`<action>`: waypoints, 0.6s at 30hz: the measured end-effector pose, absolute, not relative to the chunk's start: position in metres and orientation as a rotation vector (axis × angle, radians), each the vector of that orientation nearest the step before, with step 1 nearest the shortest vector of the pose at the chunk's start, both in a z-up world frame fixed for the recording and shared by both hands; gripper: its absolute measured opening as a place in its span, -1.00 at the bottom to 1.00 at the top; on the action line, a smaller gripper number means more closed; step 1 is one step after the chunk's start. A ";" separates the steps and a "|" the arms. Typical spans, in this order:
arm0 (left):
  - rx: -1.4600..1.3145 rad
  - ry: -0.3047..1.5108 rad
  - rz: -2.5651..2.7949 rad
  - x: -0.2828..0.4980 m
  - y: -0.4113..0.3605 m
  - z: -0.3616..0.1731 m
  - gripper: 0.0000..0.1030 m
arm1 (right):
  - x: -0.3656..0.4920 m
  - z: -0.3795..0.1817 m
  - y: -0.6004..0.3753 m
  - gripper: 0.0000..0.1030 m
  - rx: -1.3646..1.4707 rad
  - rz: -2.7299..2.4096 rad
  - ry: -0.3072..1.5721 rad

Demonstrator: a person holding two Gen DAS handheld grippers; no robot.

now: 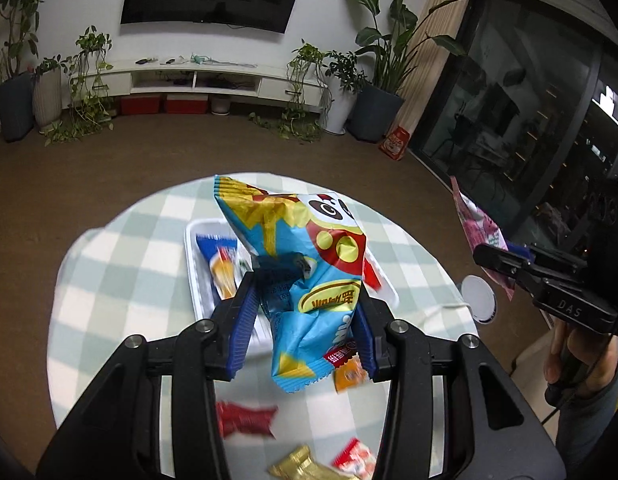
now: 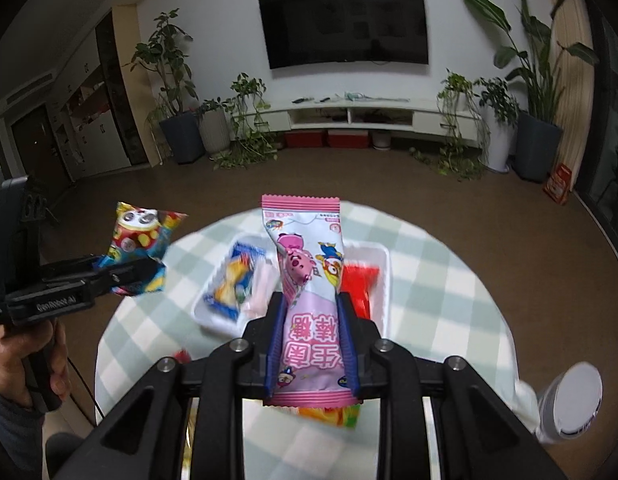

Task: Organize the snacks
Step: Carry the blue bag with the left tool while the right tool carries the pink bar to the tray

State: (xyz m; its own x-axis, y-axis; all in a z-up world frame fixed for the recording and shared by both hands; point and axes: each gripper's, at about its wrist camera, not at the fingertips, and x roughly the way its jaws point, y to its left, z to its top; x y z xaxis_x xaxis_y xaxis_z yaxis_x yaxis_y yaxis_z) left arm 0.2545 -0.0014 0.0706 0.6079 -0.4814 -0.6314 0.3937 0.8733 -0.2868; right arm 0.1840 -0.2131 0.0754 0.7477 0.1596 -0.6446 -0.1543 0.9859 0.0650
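My left gripper (image 1: 305,280) is shut on a blue and yellow snack bag (image 1: 305,248) and holds it up above the white tray (image 1: 193,272). The bag also shows at the left of the right wrist view (image 2: 143,240), held by the left gripper (image 2: 121,274). My right gripper (image 2: 311,300) is shut on a pink and white snack bag (image 2: 309,280), raised above the tray (image 2: 385,264). In the left wrist view the right gripper (image 1: 493,264) holds the pink bag (image 1: 479,232) at the right. The tray holds a blue packet (image 2: 235,280) and a red packet (image 2: 361,284).
The round table has a green checked cloth (image 1: 121,264). Loose snacks lie near me: a red wrapper (image 1: 247,418), an orange packet (image 1: 349,374), a gold packet (image 1: 297,466), a red and white packet (image 1: 355,460). A white round object (image 2: 573,400) stands at the table's right edge.
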 end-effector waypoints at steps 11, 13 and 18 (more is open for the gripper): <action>-0.098 0.861 -0.450 0.337 -0.023 0.012 -0.21 | 0.282 0.024 -0.170 -0.47 -0.032 0.185 0.812; -0.106 0.884 -0.454 0.345 -0.026 -0.005 -0.21 | 0.295 0.003 -0.166 -0.47 -0.046 0.179 0.854; -0.097 0.923 -0.442 0.365 -0.032 -0.044 -0.21 | 0.316 -0.036 -0.159 -0.47 -0.068 0.168 0.928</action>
